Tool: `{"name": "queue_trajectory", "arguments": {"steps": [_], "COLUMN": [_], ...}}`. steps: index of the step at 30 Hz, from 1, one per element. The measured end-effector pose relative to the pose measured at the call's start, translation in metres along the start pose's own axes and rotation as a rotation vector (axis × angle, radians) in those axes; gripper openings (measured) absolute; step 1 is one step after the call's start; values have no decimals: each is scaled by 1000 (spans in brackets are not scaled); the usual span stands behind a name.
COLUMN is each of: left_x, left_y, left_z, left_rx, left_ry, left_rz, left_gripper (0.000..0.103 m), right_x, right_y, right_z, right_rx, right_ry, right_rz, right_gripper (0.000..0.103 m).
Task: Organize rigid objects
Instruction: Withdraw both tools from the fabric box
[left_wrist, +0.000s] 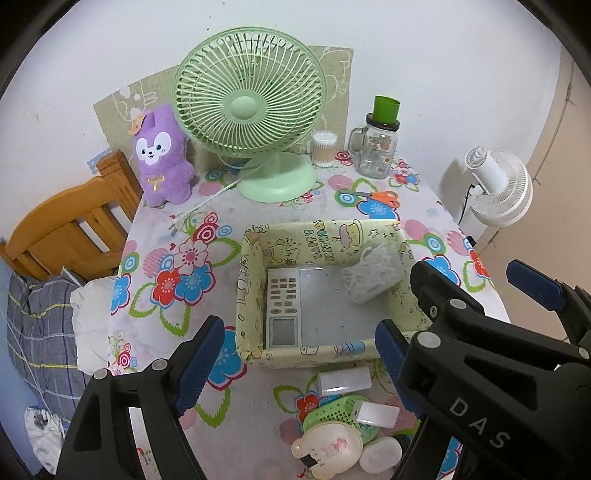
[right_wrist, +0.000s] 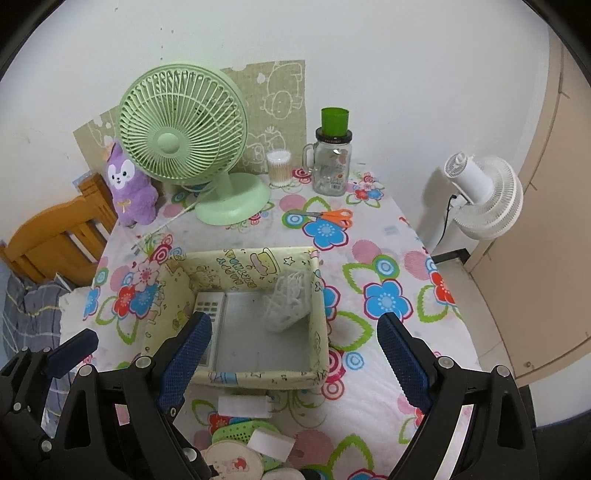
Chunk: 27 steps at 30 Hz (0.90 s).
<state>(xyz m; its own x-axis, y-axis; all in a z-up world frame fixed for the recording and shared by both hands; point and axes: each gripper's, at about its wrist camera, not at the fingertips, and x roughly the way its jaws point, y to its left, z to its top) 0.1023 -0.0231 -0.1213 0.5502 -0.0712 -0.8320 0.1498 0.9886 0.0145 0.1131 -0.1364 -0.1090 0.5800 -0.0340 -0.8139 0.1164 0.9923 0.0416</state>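
Observation:
A yellow printed storage box (left_wrist: 251, 280) (right_wrist: 317, 306) stands on the floral table. Inside lie a grey remote control (left_wrist: 282, 310) (right_wrist: 208, 306) at the left and a white plastic clip bundle (left_wrist: 369, 273) (right_wrist: 288, 299) at the right. In front of the box lie a white rectangular case (left_wrist: 345, 380) (right_wrist: 242, 406), a green perforated item (left_wrist: 338, 413) (right_wrist: 236, 432), a small white block (left_wrist: 376, 413) (right_wrist: 269, 445) and a round cream bear-print item (left_wrist: 327, 446) (right_wrist: 232, 461). My left gripper (left_wrist: 295, 365) is open and empty above these. My right gripper (right_wrist: 295, 365) (left_wrist: 476, 291) is open and empty beside it.
A green desk fan (left_wrist: 251, 110) (right_wrist: 184, 136), purple plush (left_wrist: 162, 155) (right_wrist: 129, 184), cotton swab jar (left_wrist: 324, 147) (right_wrist: 279, 166), glass mug jar with green cup (left_wrist: 376, 147) (right_wrist: 332, 158) and orange scissors (left_wrist: 373, 197) (right_wrist: 325, 216) stand behind. A wooden chair (left_wrist: 70, 229) is left, a white fan (right_wrist: 484, 195) right.

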Motion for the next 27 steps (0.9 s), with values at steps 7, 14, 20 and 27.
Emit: {"name": "queue_trajectory", "arguments": {"steps": [7, 14, 20, 27], "left_x": [-16, -26, -30, -30], "left_y": [-1, 0, 2, 0], "left_z": [-12, -24, -37, -49], "left_rx": [5, 9, 12, 22], "left_ry": [-17, -23, -15, -10], "left_rz": [-11, -11, -19, -31], "left_gripper": [86, 87, 87, 88], "right_x": [-17, -30, -37, -42], "right_y": [-1, -1, -3, -7], "right_z": [-10, -23, -36, -51], "right_rx": [4, 6, 13, 19], "right_ry": [-22, -30, -29, -36], "right_rz": [-6, -14, -20, -24], "right_gripper": [93, 93, 93, 93]}}
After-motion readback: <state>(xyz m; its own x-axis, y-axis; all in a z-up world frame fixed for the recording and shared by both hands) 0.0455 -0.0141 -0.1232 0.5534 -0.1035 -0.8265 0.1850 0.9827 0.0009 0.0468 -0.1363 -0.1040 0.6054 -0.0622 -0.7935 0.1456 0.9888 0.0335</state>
